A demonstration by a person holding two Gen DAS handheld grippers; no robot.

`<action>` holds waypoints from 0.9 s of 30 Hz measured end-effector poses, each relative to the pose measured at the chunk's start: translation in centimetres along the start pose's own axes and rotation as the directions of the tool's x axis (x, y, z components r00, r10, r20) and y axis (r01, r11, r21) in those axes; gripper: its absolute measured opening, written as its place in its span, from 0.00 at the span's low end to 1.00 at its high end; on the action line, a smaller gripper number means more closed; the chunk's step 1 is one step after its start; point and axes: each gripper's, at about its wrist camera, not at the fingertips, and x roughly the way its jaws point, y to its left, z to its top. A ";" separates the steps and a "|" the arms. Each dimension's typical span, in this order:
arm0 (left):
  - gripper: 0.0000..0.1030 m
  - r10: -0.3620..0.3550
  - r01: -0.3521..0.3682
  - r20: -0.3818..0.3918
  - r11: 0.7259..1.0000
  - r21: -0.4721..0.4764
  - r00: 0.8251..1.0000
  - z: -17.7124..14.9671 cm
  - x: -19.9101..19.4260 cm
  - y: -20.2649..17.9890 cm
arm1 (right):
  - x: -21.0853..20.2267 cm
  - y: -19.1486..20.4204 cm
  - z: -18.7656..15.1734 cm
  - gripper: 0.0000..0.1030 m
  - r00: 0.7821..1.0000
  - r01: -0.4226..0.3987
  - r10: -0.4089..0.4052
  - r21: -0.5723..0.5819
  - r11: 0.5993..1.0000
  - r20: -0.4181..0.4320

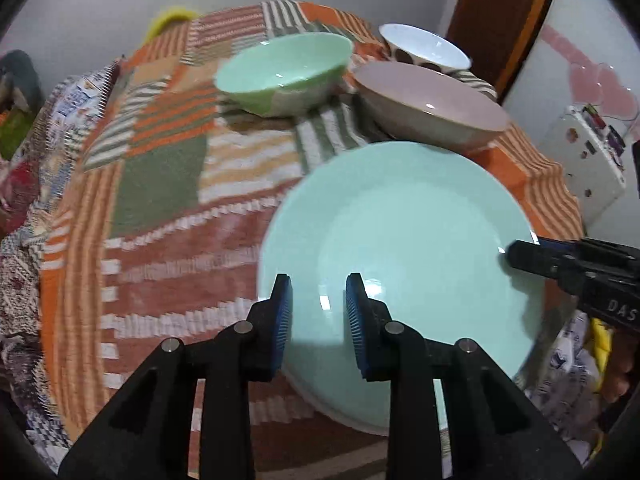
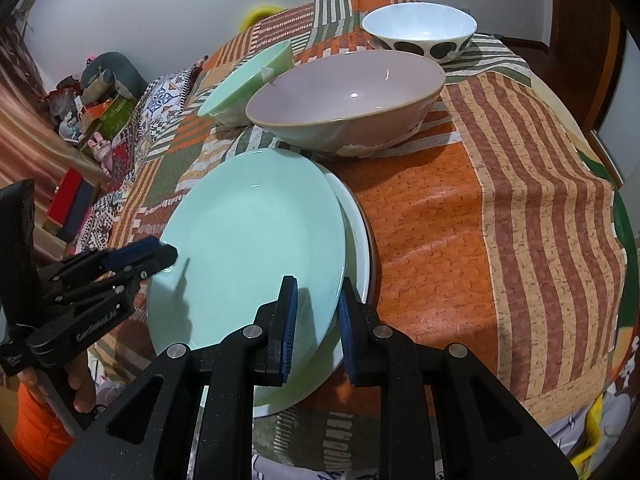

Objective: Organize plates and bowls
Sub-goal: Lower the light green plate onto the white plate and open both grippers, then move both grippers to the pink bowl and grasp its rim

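Right wrist view: patchwork tablecloth [image 2: 500, 216] covers the table. Mint plate [image 2: 248, 248] lies at centre atop a white plate [image 2: 358, 232], whose rim shows at 3 o'clock. Pink bowl [image 2: 348, 96] sits at 12 o'clock; green bowl [image 2: 248, 80] at 11 o'clock, touching it; spotted white bowl [image 2: 420, 28] at 1 o'clock. Right gripper [image 2: 318, 312], fingers apart, straddles the mint plate's near edge. Left gripper [image 2: 160, 254] at 9 o'clock meets the rim; left wrist view shows its pads [image 1: 280, 312] apart.

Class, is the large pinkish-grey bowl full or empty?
Empty: the large pinkish-grey bowl shows only bare glazed interior with light glints.
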 end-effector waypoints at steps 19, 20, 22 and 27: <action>0.28 0.044 -0.047 0.083 0.998 0.035 0.996 1.4 -3.2 -1.3 | -3.5 -1.7 0.6 0.43 0.995 0.033 -0.036 0.031 0.999 0.094; 0.29 0.041 -0.045 0.091 0.998 0.034 0.995 1.7 -3.5 -1.4 | -3.9 -1.9 0.8 0.43 0.994 0.033 -0.036 0.033 0.999 0.105; 0.35 0.035 -0.039 0.115 0.999 0.032 0.993 2.4 -4.3 -1.6 | -4.5 -2.1 1.2 0.43 0.992 0.031 -0.035 0.034 0.999 0.119; 0.50 0.010 -0.014 0.166 1.000 0.018 0.986 4.3 -5.8 -2.0 | -6.5 -2.4 2.5 0.43 0.982 0.046 -0.050 0.026 0.999 0.182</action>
